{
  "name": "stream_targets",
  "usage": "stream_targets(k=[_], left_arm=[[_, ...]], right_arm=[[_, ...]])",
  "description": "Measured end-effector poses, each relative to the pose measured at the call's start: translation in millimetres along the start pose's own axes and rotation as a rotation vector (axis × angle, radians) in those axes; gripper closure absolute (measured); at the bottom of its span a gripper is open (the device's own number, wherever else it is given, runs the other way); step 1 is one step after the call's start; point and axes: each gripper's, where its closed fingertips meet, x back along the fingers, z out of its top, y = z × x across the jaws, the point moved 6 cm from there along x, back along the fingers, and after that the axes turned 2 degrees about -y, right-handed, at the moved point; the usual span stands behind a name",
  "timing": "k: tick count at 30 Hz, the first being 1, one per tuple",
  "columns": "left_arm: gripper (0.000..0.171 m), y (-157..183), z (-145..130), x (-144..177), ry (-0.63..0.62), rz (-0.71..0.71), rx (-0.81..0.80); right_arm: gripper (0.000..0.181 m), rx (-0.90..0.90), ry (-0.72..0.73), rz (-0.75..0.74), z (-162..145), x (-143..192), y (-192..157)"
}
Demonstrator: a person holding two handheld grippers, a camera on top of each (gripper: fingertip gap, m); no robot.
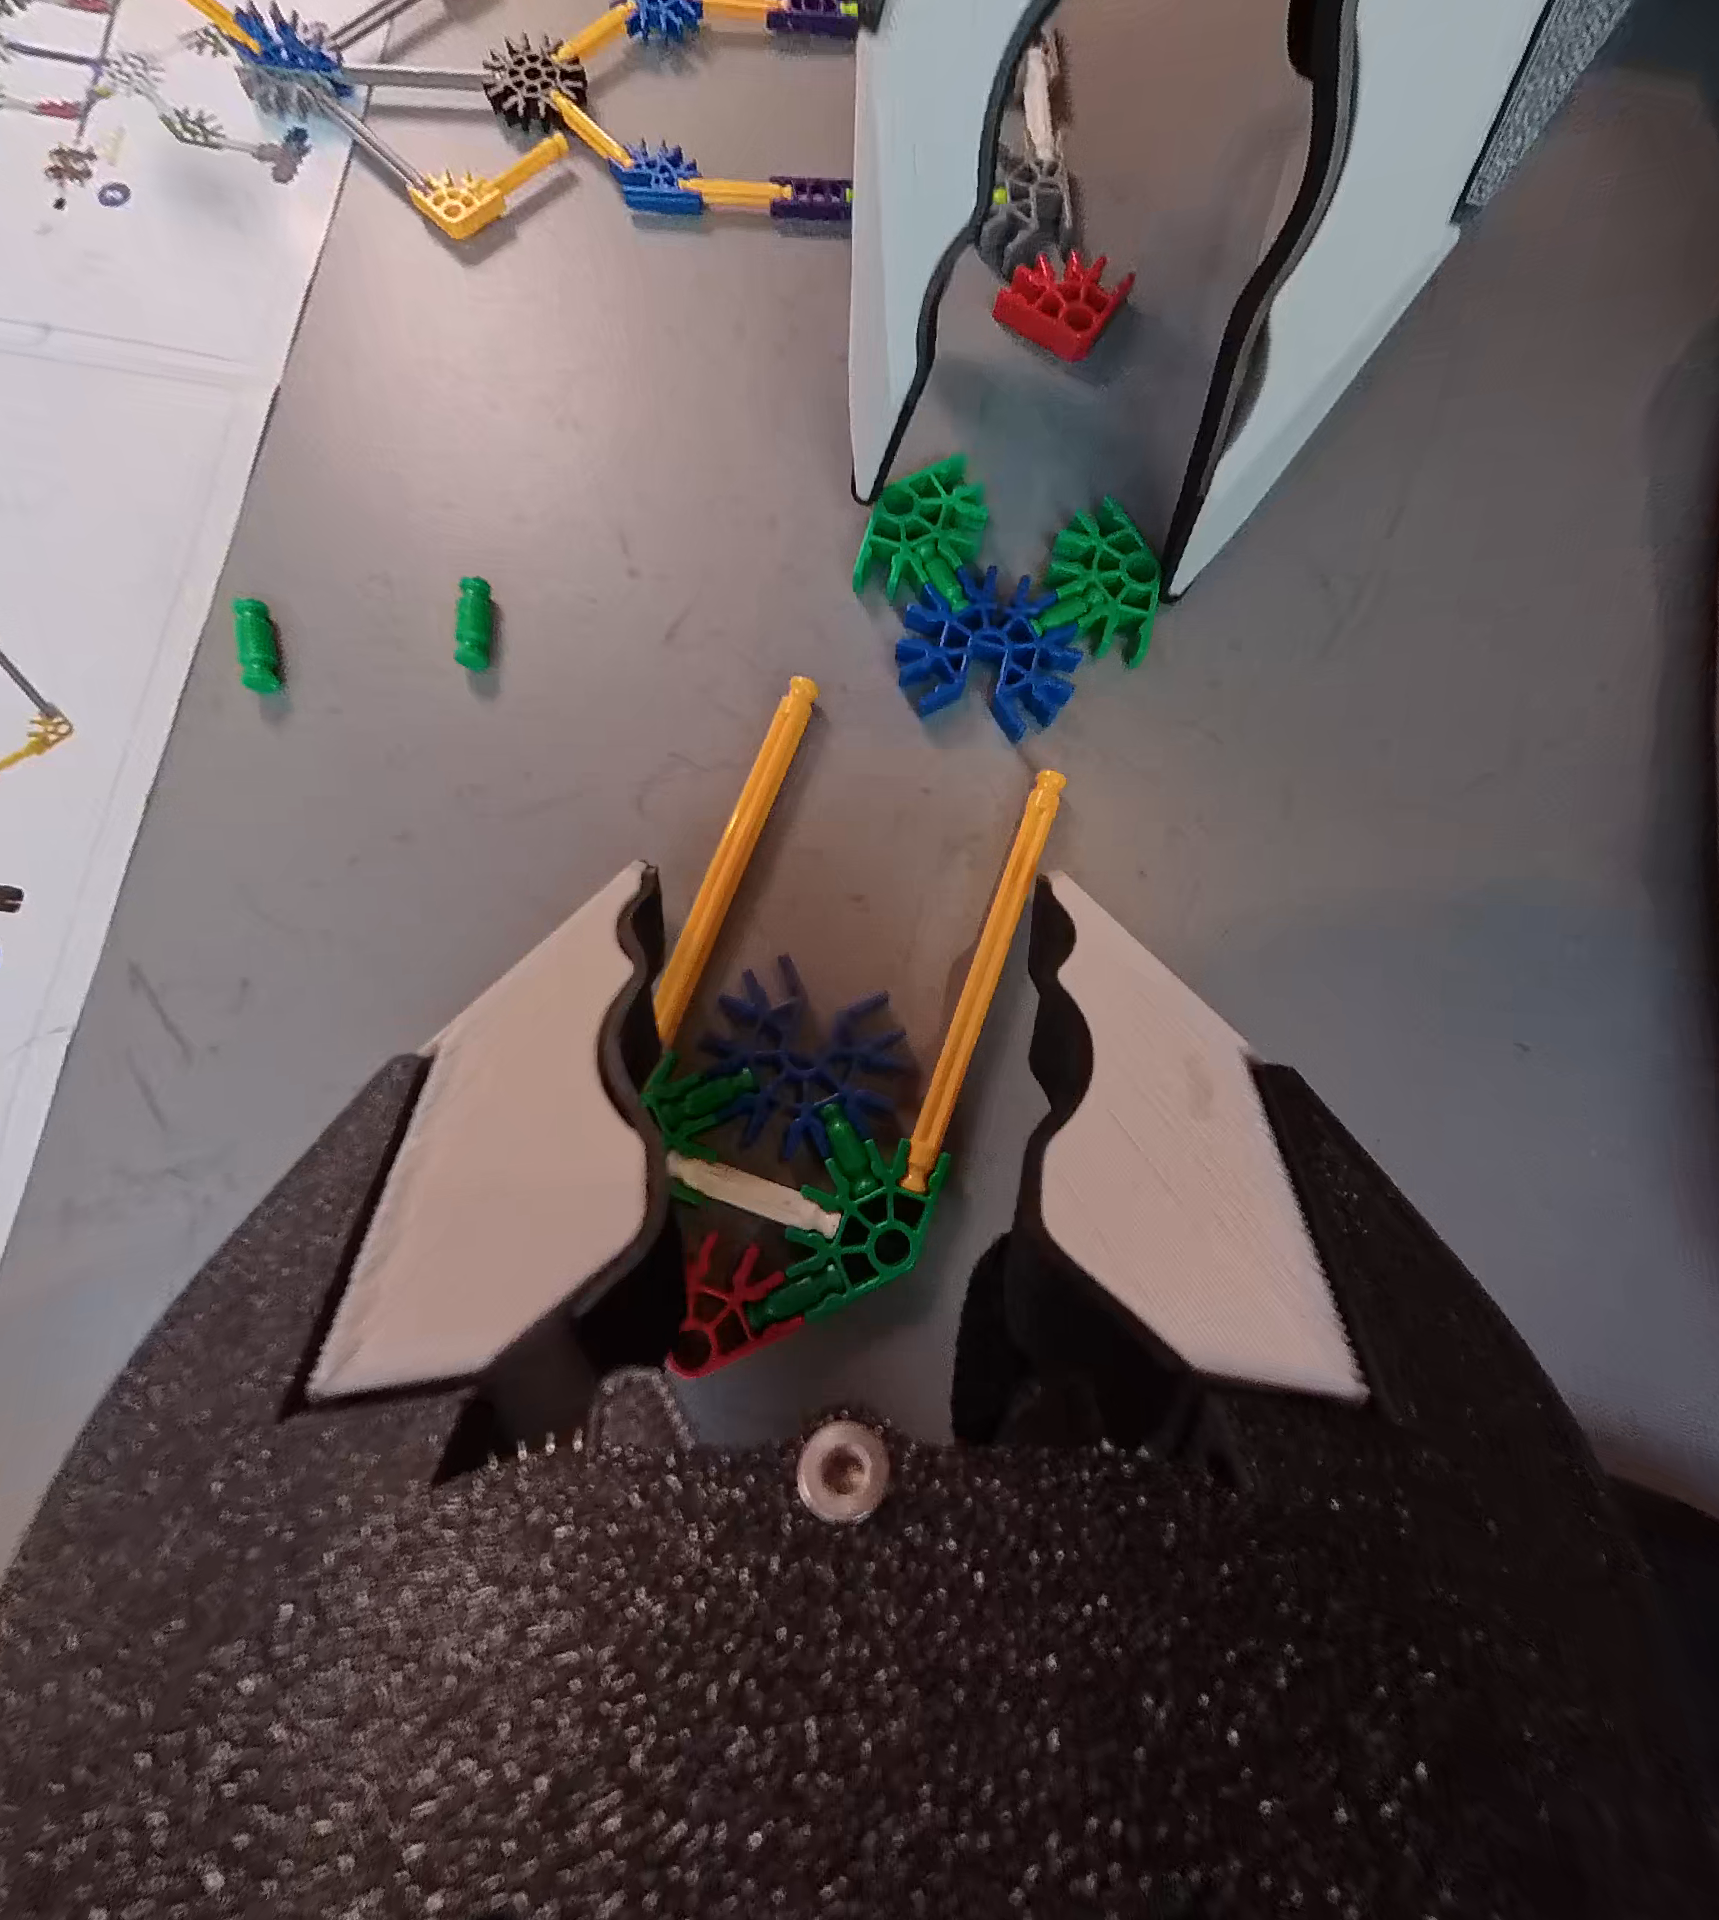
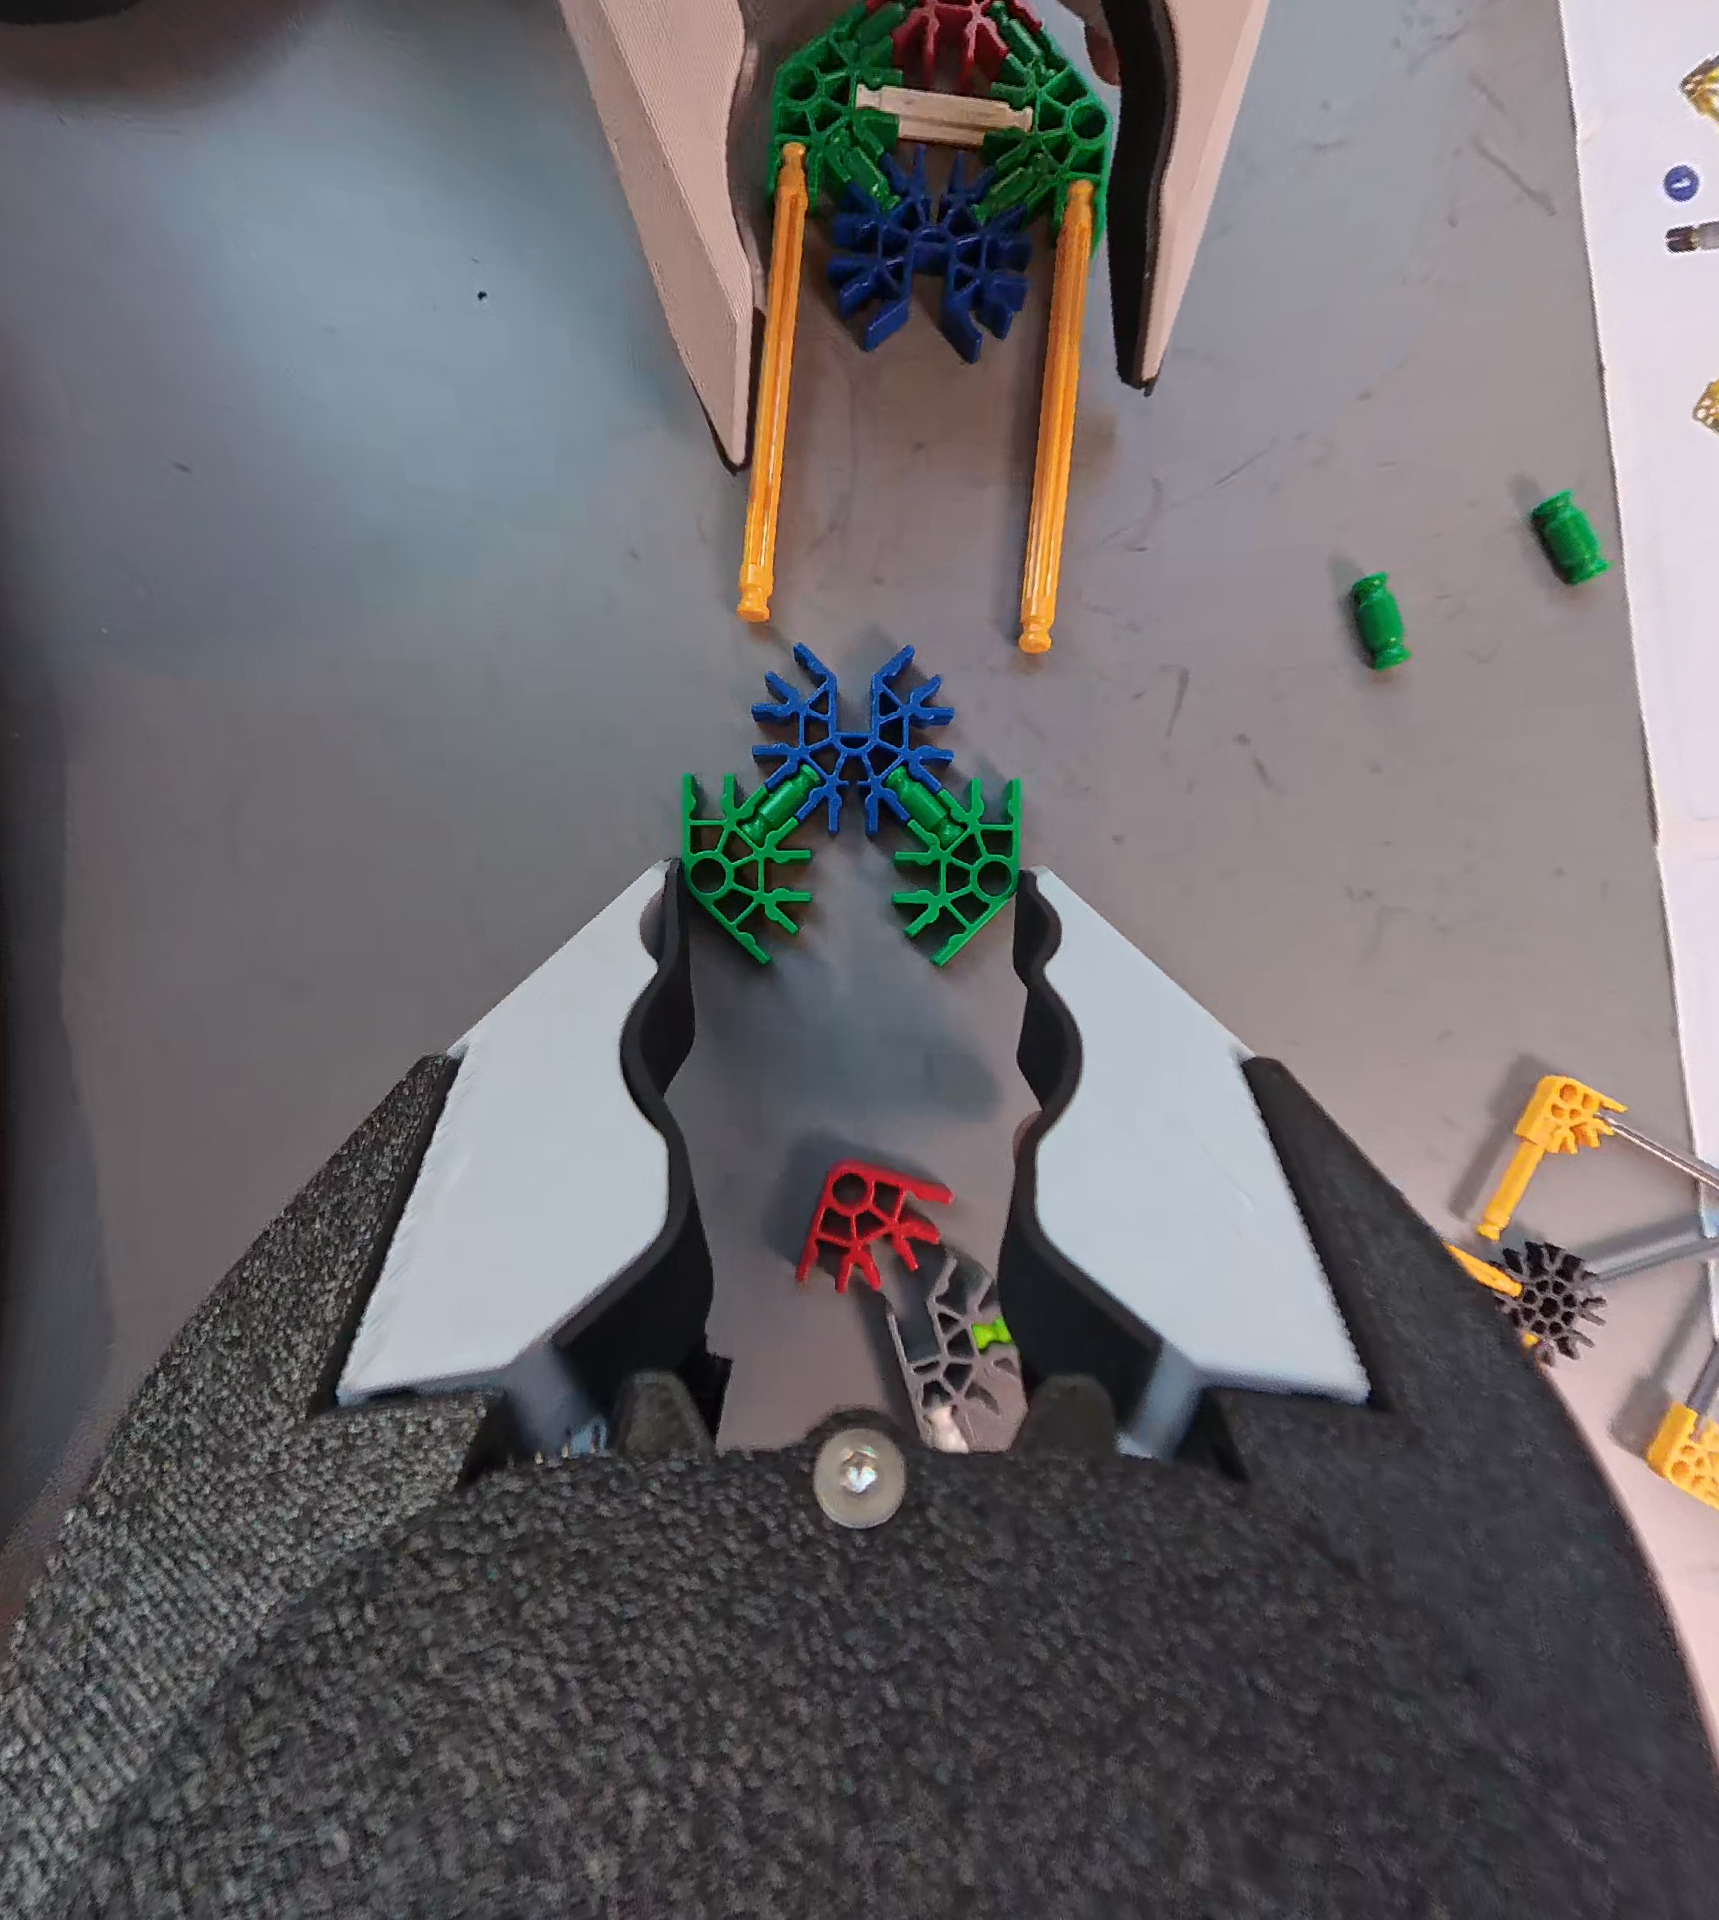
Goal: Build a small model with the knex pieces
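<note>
Left claw: jaws wide, straddling a green-blue-red assembly, gripping nothing; its two yellow rods point ahead. Right claw: jaws wide, fingertips flanking a blue-and-green connector cluster on the grey surface; red connector between its fingers.

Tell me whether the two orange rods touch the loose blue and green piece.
Apart. The right wrist view shows bare grey table between the ends of the orange rods and the blue and green piece.
</note>
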Motion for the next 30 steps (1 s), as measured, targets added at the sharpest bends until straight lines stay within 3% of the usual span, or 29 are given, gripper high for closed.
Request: stream_targets(k=[6, 18, 30], left_arm=[[0.097, 4, -5, 0, -0.041, -0.037, 0.026], [0.104, 12, 0, -1, -0.155, 0.070, 0.110], [0.102, 16, 3, -3, -0.157, 0.126, 0.213]], right_arm=[[0.119, 0.004, 0.008, 0.002, -6, 3, 7], [0.119, 0.050, -0.009, 0.000, 6, -3, 6], [0.119, -0.044, -0.012, -0.017, 14, -8, 3]])
